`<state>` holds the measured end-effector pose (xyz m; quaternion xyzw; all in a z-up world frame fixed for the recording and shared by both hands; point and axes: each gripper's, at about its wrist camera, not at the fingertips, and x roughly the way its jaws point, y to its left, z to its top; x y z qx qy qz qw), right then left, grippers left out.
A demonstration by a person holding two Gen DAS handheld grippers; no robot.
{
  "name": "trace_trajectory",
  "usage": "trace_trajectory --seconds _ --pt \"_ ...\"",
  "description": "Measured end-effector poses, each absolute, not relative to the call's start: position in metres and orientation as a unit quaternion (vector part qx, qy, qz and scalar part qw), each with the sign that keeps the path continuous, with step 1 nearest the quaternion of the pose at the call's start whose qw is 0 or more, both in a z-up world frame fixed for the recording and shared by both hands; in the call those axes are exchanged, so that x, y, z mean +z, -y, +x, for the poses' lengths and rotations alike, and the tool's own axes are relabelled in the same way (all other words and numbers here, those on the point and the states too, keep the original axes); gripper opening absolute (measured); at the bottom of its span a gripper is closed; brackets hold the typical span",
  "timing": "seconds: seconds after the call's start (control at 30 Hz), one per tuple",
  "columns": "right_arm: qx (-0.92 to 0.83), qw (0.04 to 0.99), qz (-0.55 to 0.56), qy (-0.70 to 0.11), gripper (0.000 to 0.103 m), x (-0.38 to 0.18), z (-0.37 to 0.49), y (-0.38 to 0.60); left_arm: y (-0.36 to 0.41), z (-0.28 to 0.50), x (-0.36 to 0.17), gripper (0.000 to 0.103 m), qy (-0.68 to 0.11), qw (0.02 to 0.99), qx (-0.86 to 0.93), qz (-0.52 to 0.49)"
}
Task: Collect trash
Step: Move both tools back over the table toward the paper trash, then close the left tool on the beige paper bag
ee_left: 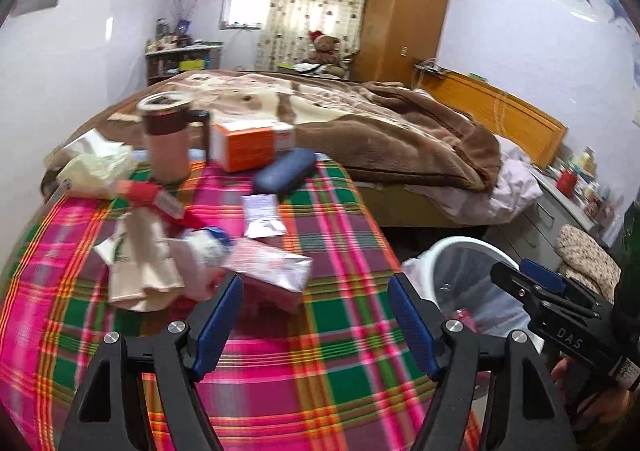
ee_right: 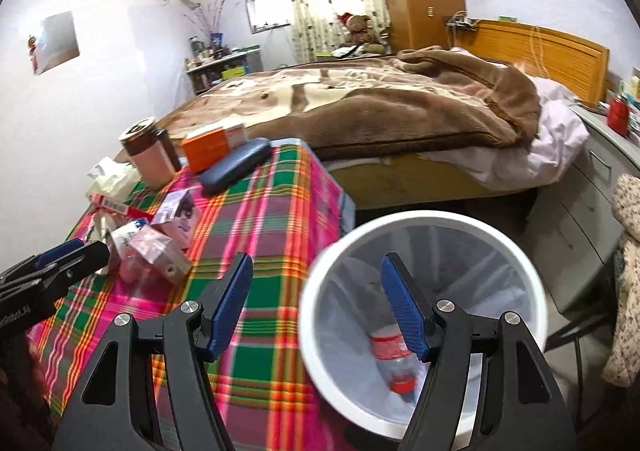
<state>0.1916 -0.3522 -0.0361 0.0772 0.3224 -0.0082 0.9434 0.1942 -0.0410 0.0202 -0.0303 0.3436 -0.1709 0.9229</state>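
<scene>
A pile of trash (ee_left: pixel 192 255) lies on the plaid tablecloth (ee_left: pixel 320 331): crumpled paper, a red wrapper, a pink foil packet (ee_left: pixel 272 267). My left gripper (ee_left: pixel 316 315) is open and empty just short of the pile. It shows at the left of the right wrist view (ee_right: pixel 68 255). A white bin (ee_right: pixel 424 315) with a clear liner stands beside the table and holds a plastic bottle (ee_right: pixel 394 363) with a red cap. My right gripper (ee_right: pixel 316 299) is open and empty above the bin's left rim; it shows in the left wrist view (ee_left: pixel 532 279).
A brown mug (ee_left: pixel 168 143), an orange box (ee_left: pixel 248 143) and a dark glasses case (ee_left: pixel 284 171) stand at the table's far end. A bed with a brown blanket (ee_left: pixel 360 119) lies behind. Grey drawers (ee_right: pixel 580 203) stand right of the bin.
</scene>
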Motion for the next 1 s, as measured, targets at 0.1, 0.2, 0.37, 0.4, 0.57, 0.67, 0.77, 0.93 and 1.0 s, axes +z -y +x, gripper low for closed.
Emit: trace_trajectory --seconds 0.1,0.2,0.37,0.4,0.57,0.67,0.77,0.93,1.0 --pt "0.006 0.942 0.072 -0.327 0.068 -0.037 0.2 0.339 0.021 0.2 0.017 0.074 -0.345 0.925 -0.15 -0.04" --pt "0.024 0.941 0.063 -0.33 0.068 -0.037 0.208 0.324 0.0 0.205 0.013 0.074 -0.349 0.927 -0.132 -0.049" --pt "0.054 0.939 0.052 -0.337 0.068 -0.038 0.22 0.302 -0.032 0.218 0.008 0.074 -0.36 0.924 -0.111 -0.066" --pt "0.063 0.938 0.049 -0.336 0.068 -0.039 0.223 0.297 -0.038 0.221 0.007 0.075 -0.361 0.924 -0.106 -0.07" --pt "0.095 0.933 0.039 -0.346 0.068 -0.043 0.238 0.277 -0.061 0.235 -0.001 0.077 -0.371 0.921 -0.093 -0.072" --pt "0.116 0.927 0.035 -0.356 0.068 -0.048 0.247 0.266 -0.07 0.244 -0.007 0.078 -0.381 0.917 -0.09 -0.077" --pt "0.131 0.921 0.025 -0.366 0.068 -0.054 0.255 0.253 -0.078 0.252 -0.011 0.079 -0.384 0.916 -0.085 -0.079" --pt "0.148 0.915 0.014 -0.375 0.068 -0.057 0.266 0.242 -0.088 0.27 -0.024 0.079 -0.403 0.906 -0.085 -0.103" --pt "0.157 0.911 0.016 -0.381 0.068 -0.058 0.27 0.239 -0.09 0.275 -0.026 0.079 -0.405 0.903 -0.091 -0.114"
